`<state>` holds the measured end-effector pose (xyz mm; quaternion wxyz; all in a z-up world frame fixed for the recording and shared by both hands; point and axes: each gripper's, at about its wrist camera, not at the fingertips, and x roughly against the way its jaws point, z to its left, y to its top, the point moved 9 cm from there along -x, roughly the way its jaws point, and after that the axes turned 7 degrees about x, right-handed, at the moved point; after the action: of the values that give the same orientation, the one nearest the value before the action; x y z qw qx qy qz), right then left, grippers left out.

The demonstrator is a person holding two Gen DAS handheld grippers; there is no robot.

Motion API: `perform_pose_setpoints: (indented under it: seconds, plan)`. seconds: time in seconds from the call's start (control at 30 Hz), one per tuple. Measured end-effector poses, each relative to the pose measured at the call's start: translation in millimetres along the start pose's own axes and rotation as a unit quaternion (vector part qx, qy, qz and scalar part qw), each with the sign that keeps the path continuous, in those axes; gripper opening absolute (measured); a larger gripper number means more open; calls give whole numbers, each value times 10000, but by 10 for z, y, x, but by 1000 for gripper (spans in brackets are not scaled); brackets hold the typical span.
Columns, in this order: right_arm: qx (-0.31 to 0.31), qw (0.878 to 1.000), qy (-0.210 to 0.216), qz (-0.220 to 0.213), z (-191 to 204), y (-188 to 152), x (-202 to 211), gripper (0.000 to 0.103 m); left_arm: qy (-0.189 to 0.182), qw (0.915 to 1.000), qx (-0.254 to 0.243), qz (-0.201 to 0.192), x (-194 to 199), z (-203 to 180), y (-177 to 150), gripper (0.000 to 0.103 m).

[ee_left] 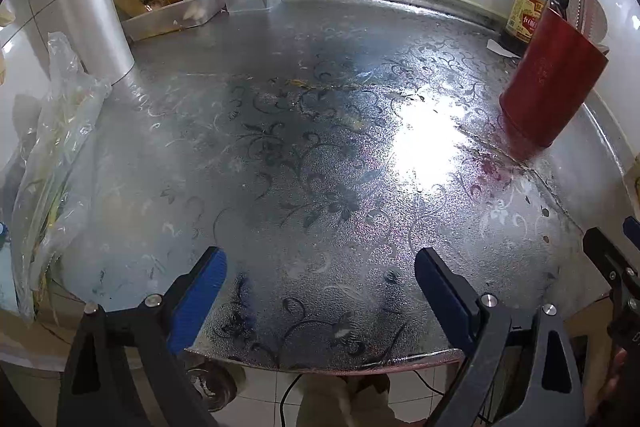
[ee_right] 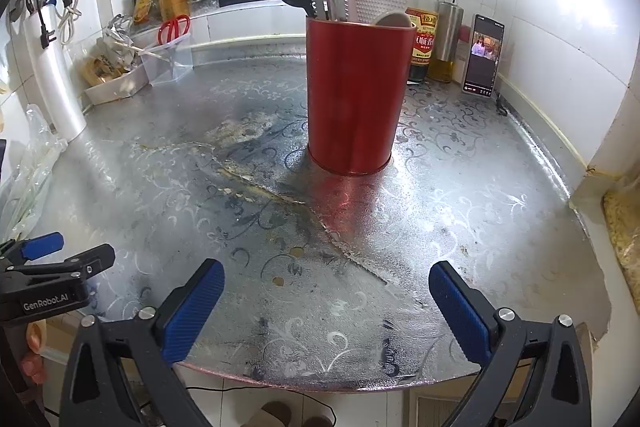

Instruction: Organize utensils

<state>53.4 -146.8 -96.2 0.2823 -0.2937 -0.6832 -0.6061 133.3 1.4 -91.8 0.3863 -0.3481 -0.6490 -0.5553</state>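
left tool (ee_left: 320, 291) apart ("GenRobot.AI" on body) | right tool (ee_right: 326, 307) apart | red holder (ee_right: 354, 95) upright

One red holder (ee_right: 352, 95); two bottles (ee_right: 423, 15); one scissors (ee_right: 174, 27); one phone (ee_right: 482, 57).

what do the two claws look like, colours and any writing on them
Both match: the left claw and the right claw have black angular frames with triangular cut-outs, silver round bolts, and ribbed blue pads lining each finger. In the right wrist view, the left claw's black body carries white "GenRobot.AI" lettering. No sleeves are visible.
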Motion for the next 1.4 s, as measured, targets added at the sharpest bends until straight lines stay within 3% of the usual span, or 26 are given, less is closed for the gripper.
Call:
perform_pose_setpoints:
  seconds: [1.4]
  plan:
    - [102, 9998, 69, -138, 15, -3, 68, 103, 69, 9999, -2, -118, 90, 62, 4, 95]
